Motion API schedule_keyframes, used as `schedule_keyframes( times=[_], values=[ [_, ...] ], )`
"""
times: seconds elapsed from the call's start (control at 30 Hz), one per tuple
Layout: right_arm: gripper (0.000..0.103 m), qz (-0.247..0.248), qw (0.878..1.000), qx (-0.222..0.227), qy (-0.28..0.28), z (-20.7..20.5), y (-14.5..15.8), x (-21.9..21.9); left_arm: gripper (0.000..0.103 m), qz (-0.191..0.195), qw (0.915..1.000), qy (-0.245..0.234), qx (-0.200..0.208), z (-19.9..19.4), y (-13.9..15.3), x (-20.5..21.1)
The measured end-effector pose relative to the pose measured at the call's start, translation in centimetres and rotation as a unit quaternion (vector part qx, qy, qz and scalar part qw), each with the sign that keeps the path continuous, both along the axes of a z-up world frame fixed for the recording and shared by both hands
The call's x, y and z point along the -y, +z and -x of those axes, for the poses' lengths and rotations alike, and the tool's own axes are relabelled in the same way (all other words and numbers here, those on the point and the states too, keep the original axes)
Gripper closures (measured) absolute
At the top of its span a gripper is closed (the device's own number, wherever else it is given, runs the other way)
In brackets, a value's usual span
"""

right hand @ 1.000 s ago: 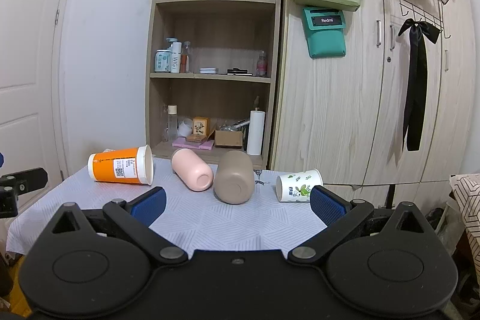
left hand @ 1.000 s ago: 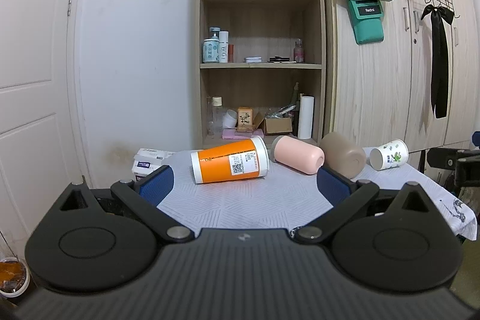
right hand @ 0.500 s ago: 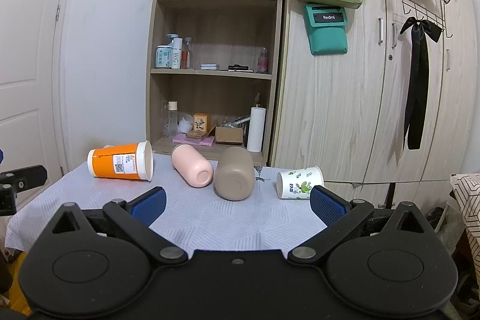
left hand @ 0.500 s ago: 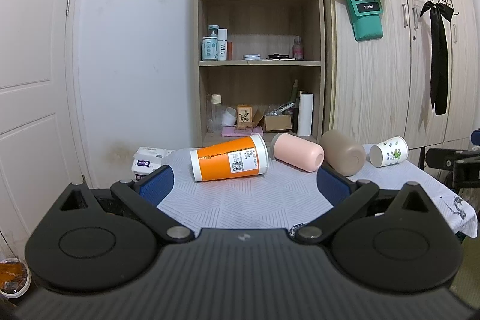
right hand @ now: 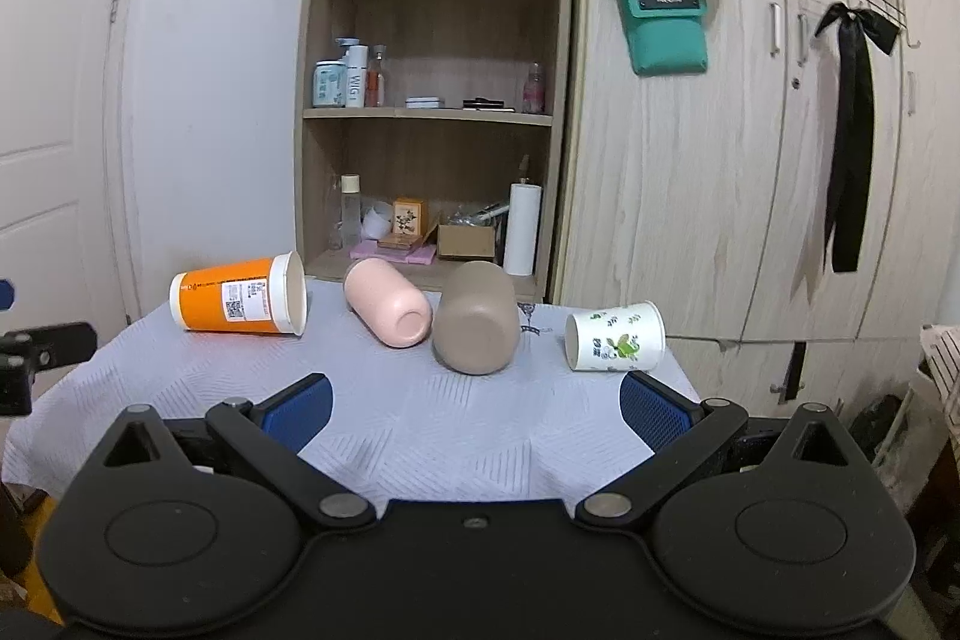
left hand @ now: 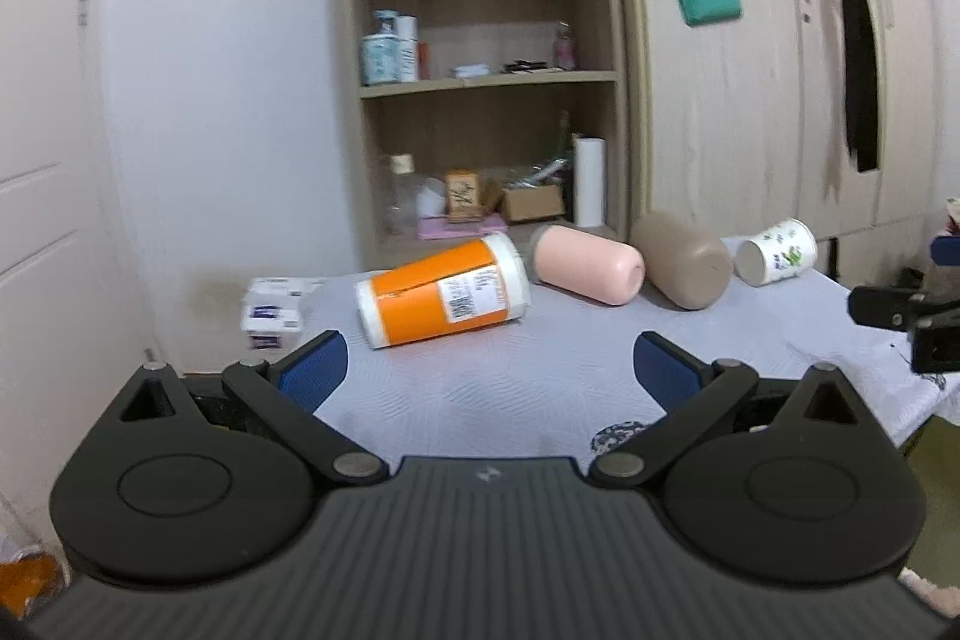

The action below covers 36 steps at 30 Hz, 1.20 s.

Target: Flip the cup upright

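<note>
Several cups lie on their sides in a row on the table [right hand: 480,424]: an orange paper cup [left hand: 443,297] [right hand: 239,303], a pink cup [left hand: 587,263] [right hand: 389,310], a taupe cup [left hand: 681,259] [right hand: 477,325] and a small white floral paper cup [left hand: 777,253] [right hand: 615,337]. My left gripper [left hand: 489,361] is open and empty, short of the orange cup. My right gripper [right hand: 477,403] is open and empty, short of the taupe cup. Each gripper's edge shows in the other's view.
A pale patterned cloth covers the table. Behind it stand a wooden shelf unit [right hand: 432,112] with bottles and boxes and wooden cupboards [right hand: 750,148]. White boxes [left hand: 273,310] sit beyond the table's left end. A white door [left hand: 42,160] is at the left.
The left gripper has moved closer to the table and tilted slightly; the cups look larger in its view. The right gripper has moved up slightly. The cups have not moved.
</note>
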State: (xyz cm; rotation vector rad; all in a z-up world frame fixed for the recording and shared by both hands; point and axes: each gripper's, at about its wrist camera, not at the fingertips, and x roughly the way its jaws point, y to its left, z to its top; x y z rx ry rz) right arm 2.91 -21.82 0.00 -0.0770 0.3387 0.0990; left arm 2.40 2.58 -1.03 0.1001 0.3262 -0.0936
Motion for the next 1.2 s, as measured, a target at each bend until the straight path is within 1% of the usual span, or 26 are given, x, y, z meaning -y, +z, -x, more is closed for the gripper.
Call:
schedule_keyframes(
  times=[0.13, 0.2, 0.27, 0.33, 0.37, 0.4, 0.43, 0.47, 0.5, 0.53, 0.57, 0.67, 0.73, 0.83, 0.97, 1.0, 1.1, 1.2],
  values=[
    [0.0, 0.025, 0.999, 0.009, 0.022, -1.3, -0.4, -0.5, 0.0, -0.023, 0.9981, -0.05, -0.027, -3.5, 0.3, -0.1],
    [0.0, 0.028, 0.999, 0.009, 0.034, -2.4, -0.4, -0.8, 0.0, -0.043, 0.9957, -0.077, -0.028, -5.3, 0.4, -0.2],
    [0.0, 0.026, 0.998, 0.0, 0.05, -3.7, -0.6, -1.2, 0.0, -0.072, 0.9913, -0.105, -0.033, -7.1, 0.4, -0.2],
    [0.0, 0.018, 0.998, -0.013, 0.067, -5.1, -0.8, -1.5, 0.0, -0.116, 0.9828, -0.139, -0.04, -9.1, 0.2, 0.0],
    [0.0, 0.014, 0.997, -0.021, 0.075, -5.8, -0.9, -1.7, 0.0, -0.139, 0.9767, -0.157, -0.049, -10.0, -0.1, 0.1],
    [0.0, 0.01, 0.996, -0.028, 0.082, -6.3, -1.1, -1.9, 0.0, -0.174, 0.9647, -0.187, -0.066, -11.2, -0.6, 0.3],
    [0.0, 0.005, 0.996, -0.034, 0.087, -6.8, -1.2, -2.0, 0.0, -0.202, 0.9548, -0.204, -0.075, -12.1, -1.1, 0.5],
    [0.0, 0.0, 0.995, -0.04, 0.092, -7.3, -1.4, -2.2, 0.0, -0.227, 0.9487, -0.206, -0.078, -12.9, -1.6, 0.6],
    [0.0, -0.004, 0.995, -0.043, 0.095, -7.6, -1.6, -2.3, 0.0, -0.246, 0.9449, -0.199, -0.083, -14.0, -2.0, 0.5],
    [0.0, -0.007, 0.994, -0.046, 0.097, -7.8, -1.8, -2.4, 0.0, -0.253, 0.9433, -0.196, -0.09, -15.0, -2.1, 0.3],
    [0.0, -0.01, 0.994, -0.051, 0.099, -8.0, -2.0, -2.5, 0.0, -0.251, 0.9433, -0.195, -0.095, -15.9, -2.1, 0.0],
    [0.0, -0.013, 0.993, -0.065, 0.1, -8.8, -2.6, -2.7, 0.0, -0.234, 0.9443, -0.201, -0.115, -18.6, -1.6, -1.1],
    [0.0, -0.01, 0.992, -0.074, 0.105, -9.2, -3.0, -3.0, 0.0, -0.234, 0.9414, -0.211, -0.12, -20.2, -1.3, -1.7],
    [0.0, -0.001, 0.991, -0.081, 0.11, -9.9, -3.4, -3.5, 0.0, -0.256, 0.9333, -0.228, -0.107, -21.4, -1.5, -2.1],
    [0.0, -0.004, 0.99, -0.087, 0.114, -10.8, -3.5, -3.9, 0.0, -0.289, 0.9157, -0.262, -0.096, -22.9, -2.2, -2.1],
    [0.0, -0.005, 0.989, -0.089, 0.115, -11.0, -3.5, -4.0, 0.0, -0.294, 0.9128, -0.266, -0.097, -23.2, -2.4, -2.0],
    [0.0, -0.003, 0.989, -0.092, 0.116, -11.4, -3.5, -4.2, 0.0, -0.3, 0.9067, -0.272, -0.118, -24.4, -3.2, -1.8],
    [0.0, -0.002, 0.989, -0.093, 0.114, -11.5, -3.5, -4.1, 0.0, -0.313, 0.9051, -0.262, -0.121, -25.2, -3.9, -1.8]
  ],
)
